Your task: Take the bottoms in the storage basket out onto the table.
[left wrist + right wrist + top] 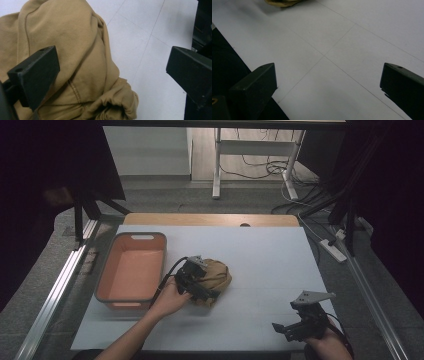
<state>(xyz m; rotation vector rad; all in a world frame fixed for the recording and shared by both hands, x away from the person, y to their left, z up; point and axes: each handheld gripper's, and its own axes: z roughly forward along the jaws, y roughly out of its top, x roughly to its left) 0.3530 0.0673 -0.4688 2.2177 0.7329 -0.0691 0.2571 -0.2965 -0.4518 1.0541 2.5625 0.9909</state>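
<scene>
While my left gripper (196, 281) hangs over the near-left flank of the cloth (216, 275), its jaws stand wide apart and clamp nothing. The cloth, a tan bundle, lies bunched near the middle of the white table (270, 260), just right of the orange bin (131, 268) and apart from its rim.

Left gripper view: the cloth (75, 55) fills the space ahead and to the left. One jaw overlaps the bundle's side; the other stands over bare table to the right. A stitched seam runs down the fold between them toward a gathered hem at the bottom. The bundle thus lies off-centre in my opening, toward the left jaw.

High view: the bundle's long axis runs roughly from near-left to far-right, and my left hand (167, 299) comes in along its near-left end. My right gripper (280, 327) rests at the near-right corner of the table, well apart from the cloth, jaws likewise apart and empty. In the right gripper view the cloth (283, 2) is a sliver at the top edge, far ahead.

Judgement: the left gripper is much the nearer, and the bin lies on its side, so the grasp and carry fall to it; it wants a small shift toward the fold before closing.
</scene>
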